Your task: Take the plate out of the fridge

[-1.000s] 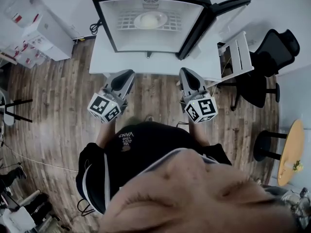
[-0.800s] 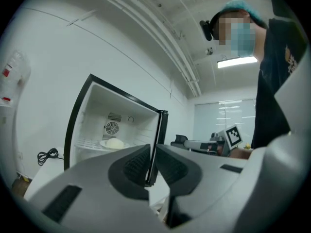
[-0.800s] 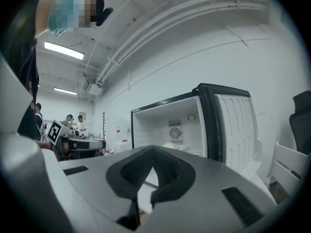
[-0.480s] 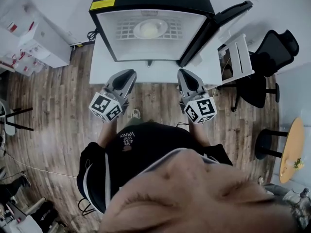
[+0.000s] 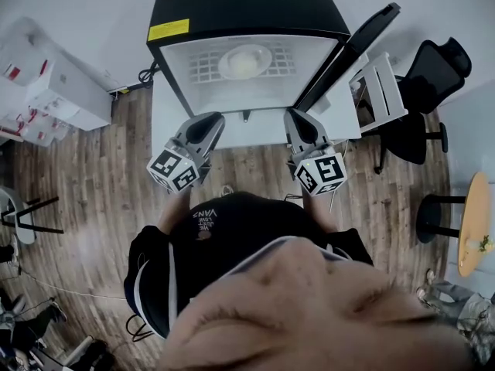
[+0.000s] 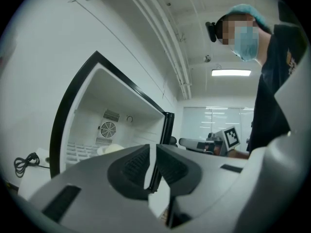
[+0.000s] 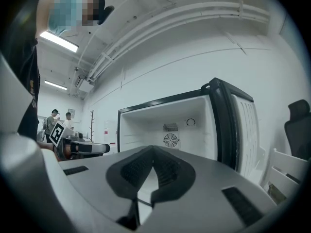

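Observation:
A small black fridge [image 5: 249,6] stands open on a low white table [image 5: 166,122], its door [image 5: 357,41] swung out to the right. A pale plate [image 5: 244,60] lies on the wire shelf inside, and its rim [image 6: 111,149] shows in the left gripper view. In front of the fridge, outside the opening, I hold both grippers side by side. My left gripper [image 5: 207,122] [image 6: 152,152] is shut and holds nothing. So is my right gripper [image 5: 298,122] [image 7: 153,165]. In the right gripper view the jaws hide the plate.
A white slatted rack [image 5: 380,90] and a black office chair [image 5: 433,72] stand right of the door. White cabinets [image 5: 54,83] are at the left, and a round wooden table [image 5: 473,222] at the far right. A cable [image 6: 25,162] hangs beside the fridge.
The fridge has come closer and sits more centred in the head view. Both grippers have edged forward toward its opening and stay shut.

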`<state>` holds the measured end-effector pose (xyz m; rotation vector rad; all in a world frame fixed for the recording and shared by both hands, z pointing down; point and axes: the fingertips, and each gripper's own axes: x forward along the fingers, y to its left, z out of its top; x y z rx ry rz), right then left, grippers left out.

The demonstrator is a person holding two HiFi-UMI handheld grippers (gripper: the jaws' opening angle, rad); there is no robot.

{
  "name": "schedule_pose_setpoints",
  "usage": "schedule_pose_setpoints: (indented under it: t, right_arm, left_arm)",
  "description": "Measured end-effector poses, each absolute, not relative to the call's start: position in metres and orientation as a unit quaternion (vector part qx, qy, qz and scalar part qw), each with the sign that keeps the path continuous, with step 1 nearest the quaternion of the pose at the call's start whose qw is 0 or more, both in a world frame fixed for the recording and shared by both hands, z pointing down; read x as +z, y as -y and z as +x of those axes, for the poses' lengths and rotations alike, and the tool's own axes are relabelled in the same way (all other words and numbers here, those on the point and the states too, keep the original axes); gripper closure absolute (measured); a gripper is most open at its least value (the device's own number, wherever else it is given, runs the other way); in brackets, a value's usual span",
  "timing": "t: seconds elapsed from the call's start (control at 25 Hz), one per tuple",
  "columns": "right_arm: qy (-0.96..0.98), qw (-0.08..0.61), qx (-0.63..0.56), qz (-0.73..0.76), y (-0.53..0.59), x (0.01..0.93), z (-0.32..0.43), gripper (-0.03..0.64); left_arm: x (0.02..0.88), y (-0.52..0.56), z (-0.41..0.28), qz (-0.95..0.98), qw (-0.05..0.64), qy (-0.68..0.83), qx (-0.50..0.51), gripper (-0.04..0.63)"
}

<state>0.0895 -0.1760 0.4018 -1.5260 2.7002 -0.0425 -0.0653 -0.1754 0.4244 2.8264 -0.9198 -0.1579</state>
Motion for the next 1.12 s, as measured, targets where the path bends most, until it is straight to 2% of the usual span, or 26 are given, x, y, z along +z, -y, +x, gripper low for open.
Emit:
schedule_pose_setpoints:
  t: [0.36, 0.68, 1.12]
  right_arm:
    - [-0.858, 0.021, -0.018, -0.513, 0.201, 0.406, 0.067, 0.614]
    - [-0.852, 0.01, -0.023, -0.523, 0.213, 0.413, 0.069, 0.614]
    - [-0.873, 0.003, -0.011, -0.488, 0.25, 0.404, 0.084, 0.614]
  left_arm:
    - [0.429, 0.204, -0.08, 0.957, 0.084, 0.274, -0.045, 0.569]
    - [0.443, 0.227, -0.078, 0.953, 0.121, 0.274, -0.045, 0.569]
    - [0.444, 0.266, -0.059, 0.93, 0.171, 0.309, -0.098, 0.569]
